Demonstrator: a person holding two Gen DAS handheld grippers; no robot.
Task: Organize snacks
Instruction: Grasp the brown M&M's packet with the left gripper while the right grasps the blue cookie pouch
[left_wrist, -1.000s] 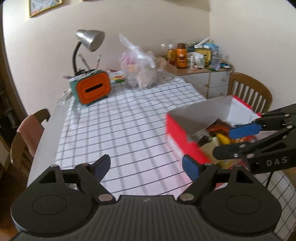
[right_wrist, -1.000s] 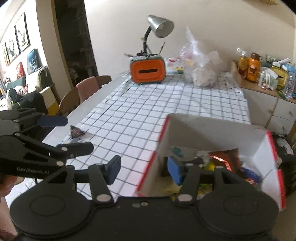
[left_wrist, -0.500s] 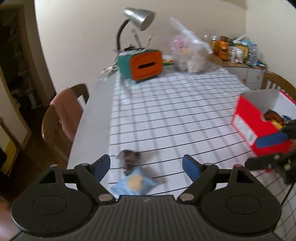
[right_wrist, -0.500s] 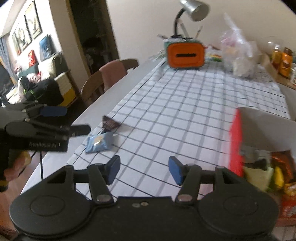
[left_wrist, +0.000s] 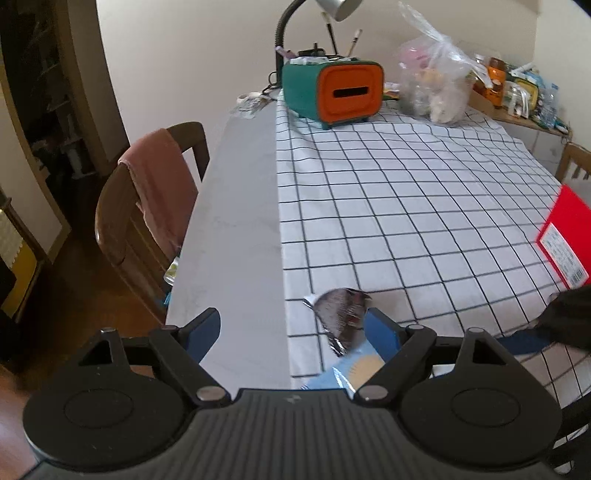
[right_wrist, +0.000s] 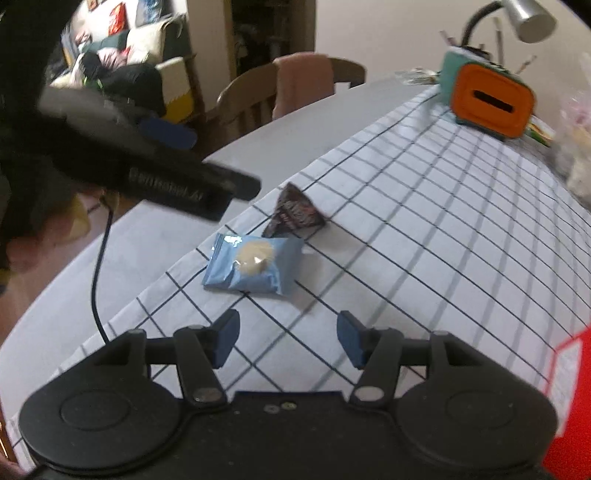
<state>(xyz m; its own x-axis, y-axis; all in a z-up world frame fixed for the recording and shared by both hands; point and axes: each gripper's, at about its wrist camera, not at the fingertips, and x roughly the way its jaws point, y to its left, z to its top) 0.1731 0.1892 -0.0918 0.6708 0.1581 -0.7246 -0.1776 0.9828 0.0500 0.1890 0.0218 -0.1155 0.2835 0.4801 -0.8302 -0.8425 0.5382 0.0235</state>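
Snacks near table's left edge: blue cookie pack (right_wrist: 255, 268) touching dark wrapper (right_wrist: 293, 216), both on checked cloth (right_wrist: 424, 236). Red box (left_wrist: 565, 240) well apart, to the right. L gripper (left_wrist: 291, 328) spread wide, empty, above the pair; R gripper (right_wrist: 282, 334) also agape, empty, just short of blue pack. Risks: both grippers converge on same spot, could collide; a nudge may shove packs off cloth edge; pinching both wrappers at once.

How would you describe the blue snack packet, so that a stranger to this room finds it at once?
Start at the checked tablecloth and follow it to its edge, where the bare grey table begins. Two small packets lie there close together. The blue snack packet is the flat, pale blue one with a round biscuit pictured on it; its neighbour, the dark wrapper, is crumpled and pointed.
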